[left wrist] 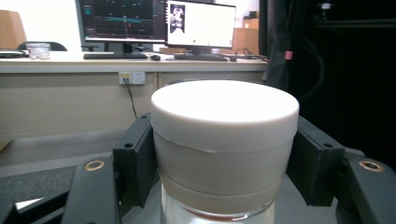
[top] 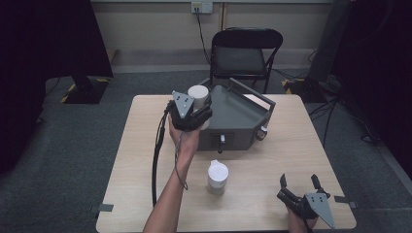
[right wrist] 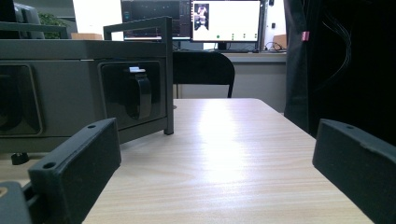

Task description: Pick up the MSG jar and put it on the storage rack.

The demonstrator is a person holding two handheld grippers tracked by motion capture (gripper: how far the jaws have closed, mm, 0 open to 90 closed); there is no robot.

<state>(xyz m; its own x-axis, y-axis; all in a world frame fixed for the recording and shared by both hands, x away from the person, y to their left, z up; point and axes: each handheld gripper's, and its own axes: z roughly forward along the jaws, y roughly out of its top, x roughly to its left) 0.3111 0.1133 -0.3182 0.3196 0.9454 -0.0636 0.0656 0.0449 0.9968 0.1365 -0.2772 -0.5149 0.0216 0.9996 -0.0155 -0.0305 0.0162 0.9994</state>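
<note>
Left gripper: I grip the white jar, lifted over the grey box.
Right gripper: released, idle.
Left: second jar.

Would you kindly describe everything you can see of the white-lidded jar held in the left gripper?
The jar has a broad, flat, matte white lid above a white band, with clear glass or plastic showing below and a trace of red at the bottom edge. It stands upright, clamped at its sides between the black jaws of the left gripper, lifted above the table at the near left edge of the grey box. Its contents cannot be made out.
</note>
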